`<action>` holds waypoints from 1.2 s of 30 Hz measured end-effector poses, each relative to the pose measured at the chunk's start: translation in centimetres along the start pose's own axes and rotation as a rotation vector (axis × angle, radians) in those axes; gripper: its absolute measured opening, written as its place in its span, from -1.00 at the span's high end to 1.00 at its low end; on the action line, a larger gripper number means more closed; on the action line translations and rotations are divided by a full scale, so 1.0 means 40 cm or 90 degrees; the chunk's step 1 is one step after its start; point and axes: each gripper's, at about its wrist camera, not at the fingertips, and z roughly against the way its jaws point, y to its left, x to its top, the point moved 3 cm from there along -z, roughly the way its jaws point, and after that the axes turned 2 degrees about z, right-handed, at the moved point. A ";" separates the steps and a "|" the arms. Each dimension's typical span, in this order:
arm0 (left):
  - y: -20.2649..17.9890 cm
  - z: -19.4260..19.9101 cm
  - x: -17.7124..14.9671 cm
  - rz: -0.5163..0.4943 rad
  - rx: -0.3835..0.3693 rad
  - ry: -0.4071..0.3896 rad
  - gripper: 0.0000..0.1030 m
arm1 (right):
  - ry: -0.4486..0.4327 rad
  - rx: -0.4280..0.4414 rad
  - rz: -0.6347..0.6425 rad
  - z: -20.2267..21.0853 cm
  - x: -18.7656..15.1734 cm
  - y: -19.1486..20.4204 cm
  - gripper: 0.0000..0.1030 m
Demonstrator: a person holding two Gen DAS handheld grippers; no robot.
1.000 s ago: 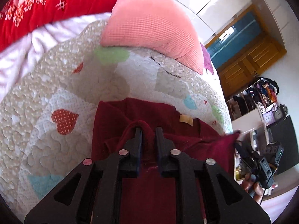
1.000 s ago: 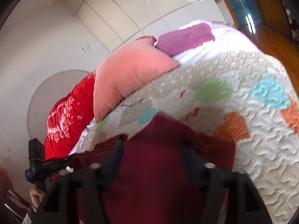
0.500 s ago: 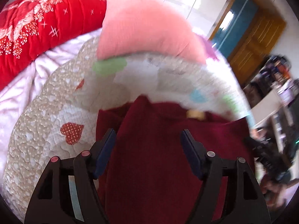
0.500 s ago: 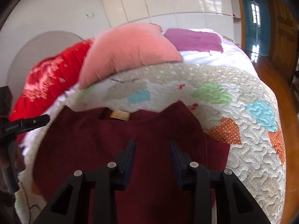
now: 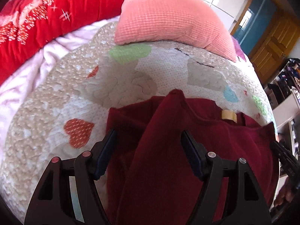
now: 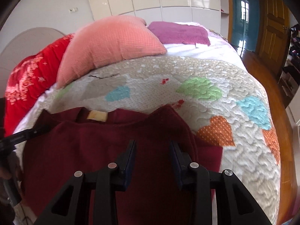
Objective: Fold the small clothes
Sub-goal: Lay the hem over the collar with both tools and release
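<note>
- The dark red garment [image 5: 196,146] lies on the quilted bed cover [image 5: 56,101], near edge of the bed, both sides already turned in.
- To fold well, pinch matching corners and keep edges aligned with the collar label [image 6: 97,115].
- Left gripper [image 5: 148,153]: fingers wide apart, holding nothing, folded flap between them.
- Right gripper [image 6: 152,158]: fingers partly open over the cloth, gripping nothing.

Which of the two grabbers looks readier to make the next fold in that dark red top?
Probably the left gripper: its open jaws straddle a raised flap of the dark red top. The right gripper is open over flat cloth.
</note>
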 end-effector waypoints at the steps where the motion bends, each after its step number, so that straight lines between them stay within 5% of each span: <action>1: -0.001 0.013 -0.008 -0.003 -0.006 -0.004 -0.38 | -0.004 0.006 0.006 0.027 -0.014 0.005 0.27; 7: -0.007 0.085 -0.072 -0.026 0.000 -0.021 -0.38 | -0.014 0.007 0.002 0.107 -0.094 0.006 0.23; 13: -0.022 0.120 -0.129 -0.045 0.004 -0.018 -0.38 | 0.021 0.001 -0.031 0.045 -0.135 -0.019 0.22; 28: 0.042 0.173 -0.265 -0.015 0.027 -0.044 -0.38 | -0.016 0.069 -0.007 0.130 -0.152 0.145 0.20; 36: 0.060 0.131 -0.276 -0.006 -0.012 -0.044 -0.38 | 0.070 0.031 0.054 0.032 -0.155 0.231 0.13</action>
